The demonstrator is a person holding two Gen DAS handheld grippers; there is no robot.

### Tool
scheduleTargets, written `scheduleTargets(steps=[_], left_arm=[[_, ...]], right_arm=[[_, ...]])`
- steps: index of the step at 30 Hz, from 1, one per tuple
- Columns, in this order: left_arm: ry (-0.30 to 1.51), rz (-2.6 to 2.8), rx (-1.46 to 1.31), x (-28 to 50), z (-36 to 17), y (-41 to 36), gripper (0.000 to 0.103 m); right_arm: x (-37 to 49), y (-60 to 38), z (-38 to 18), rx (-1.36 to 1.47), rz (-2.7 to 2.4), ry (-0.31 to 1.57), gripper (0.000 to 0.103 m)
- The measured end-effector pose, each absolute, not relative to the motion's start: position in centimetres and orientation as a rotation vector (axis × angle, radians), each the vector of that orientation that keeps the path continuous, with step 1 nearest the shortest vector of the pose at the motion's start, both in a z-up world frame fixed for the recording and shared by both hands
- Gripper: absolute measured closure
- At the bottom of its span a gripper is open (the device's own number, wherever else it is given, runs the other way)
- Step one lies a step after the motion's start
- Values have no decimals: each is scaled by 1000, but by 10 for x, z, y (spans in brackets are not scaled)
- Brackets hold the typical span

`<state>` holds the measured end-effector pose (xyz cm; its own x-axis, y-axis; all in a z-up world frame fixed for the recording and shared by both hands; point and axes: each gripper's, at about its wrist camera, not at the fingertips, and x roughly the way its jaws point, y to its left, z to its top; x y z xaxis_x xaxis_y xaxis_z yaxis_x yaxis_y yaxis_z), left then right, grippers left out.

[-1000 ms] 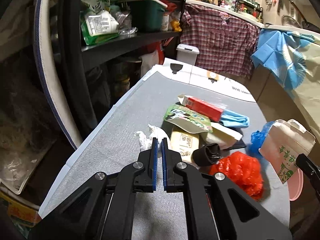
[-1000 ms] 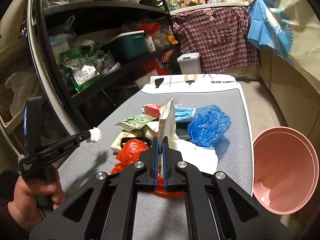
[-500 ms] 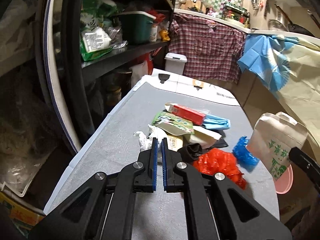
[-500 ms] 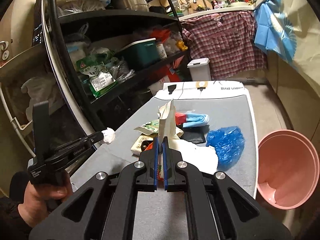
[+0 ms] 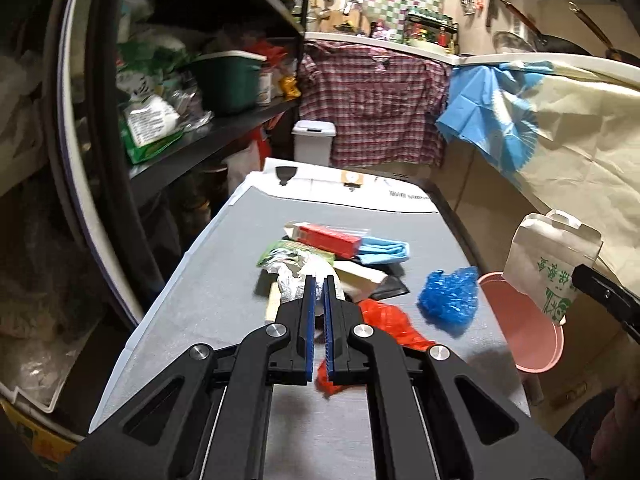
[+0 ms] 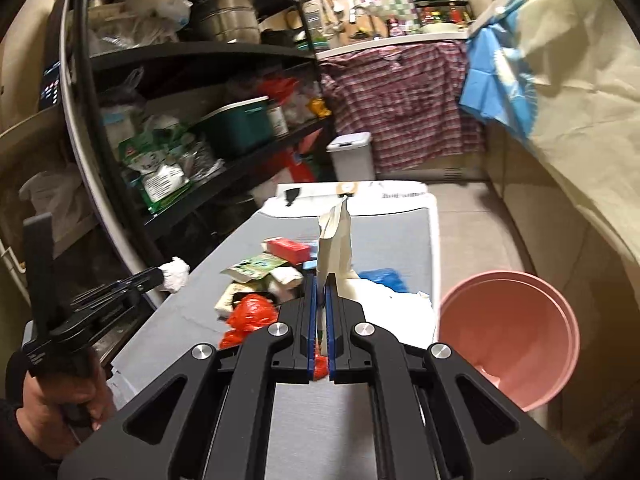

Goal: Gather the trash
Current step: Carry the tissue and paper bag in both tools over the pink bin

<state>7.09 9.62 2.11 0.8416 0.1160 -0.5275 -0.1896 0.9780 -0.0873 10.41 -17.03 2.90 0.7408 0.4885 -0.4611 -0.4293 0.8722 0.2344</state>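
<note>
Progress since a second ago: both pieces of trash have come up off the grey table (image 5: 224, 300) and are now in the air. The left tongs (image 5: 317, 280) are clamped nearly shut on a crumpled white tissue wad (image 5: 294, 280); from the right wrist view you can see that same wad (image 6: 175, 274) hanging out past the table's left edge, higher than it was. The right tongs (image 6: 322, 280) are pinched tight on a beige paper shopping bag with green print (image 5: 550, 256), and that bag has drifted right, so it now sits over the rim of the pink plastic bin (image 6: 508, 344) beside the table rather than over the pile.

So I'd guess the bag is about to get dropped in, with the tissue to follow.

The bag looks flat and folded, stiff enough to stand up straight from the tongs (image 6: 334, 240). The tissue is soft and scrunched, no real shape to it.

Still lying on the table: a crinkly red plastic bag (image 5: 384, 320), a crumpled blue plastic bag (image 5: 448, 300), a red carton (image 5: 328, 236), a green snack packet (image 6: 252, 266) and a folded blue cloth (image 5: 386, 250).
</note>
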Motion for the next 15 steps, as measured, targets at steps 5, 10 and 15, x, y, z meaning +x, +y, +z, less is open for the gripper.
scheduleTargets(steps=[5, 10, 15], left_arm=[[541, 124, -113, 71, 30, 77, 99], [537, 88, -83, 73, 36, 56, 99], [543, 36, -58, 80, 38, 31, 99]], right_arm=[[105, -193, 33, 125, 448, 525, 98], [107, -219, 36, 132, 382, 511, 98], [110, -235, 38, 112, 322, 497, 98]])
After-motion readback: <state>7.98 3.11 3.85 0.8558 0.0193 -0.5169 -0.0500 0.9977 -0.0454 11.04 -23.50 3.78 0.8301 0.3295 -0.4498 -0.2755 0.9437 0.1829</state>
